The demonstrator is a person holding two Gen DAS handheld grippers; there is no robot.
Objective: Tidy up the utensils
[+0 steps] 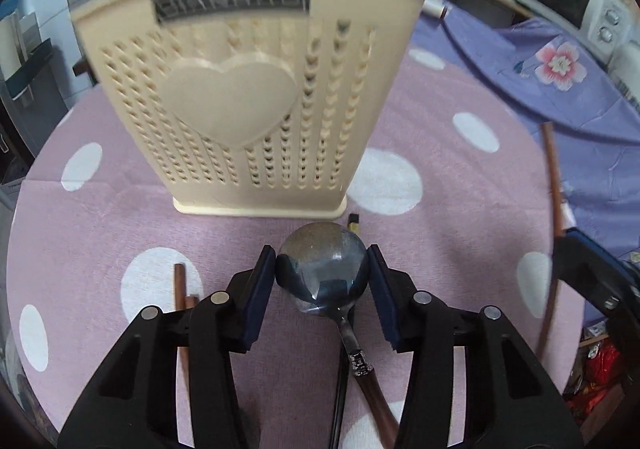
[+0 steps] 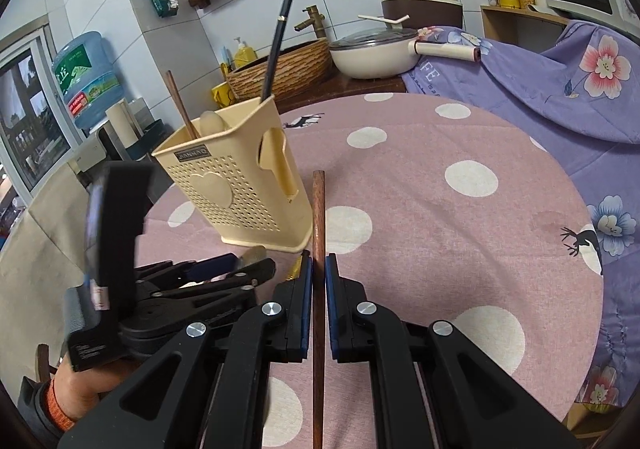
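A beige perforated utensil holder (image 1: 240, 109) with a heart on its front stands on the pink dotted tablecloth (image 1: 440, 229). My left gripper (image 1: 321, 263) is just in front of it, its pads pressed on both sides of a metal spoon's bowl (image 1: 320, 273); the brown handle runs back under the gripper. A black chopstick (image 1: 340, 389) lies beneath. My right gripper (image 2: 319, 273) is shut on a brown wooden chopstick (image 2: 318, 209) that points toward the holder (image 2: 240, 185). In the holder stand a black chopstick (image 2: 276, 49), a brown one (image 2: 180, 105) and a pale wooden spoon (image 2: 212, 123).
Two brown chopstick ends (image 1: 182, 293) lie left of the left gripper. A lidded pan (image 2: 372, 53), a rice cooker (image 2: 420, 5) and a wicker basin (image 2: 288, 69) stand behind the table. Purple floral cloth (image 2: 560, 89) covers the right side. A hand (image 2: 80, 381) holds the left gripper.
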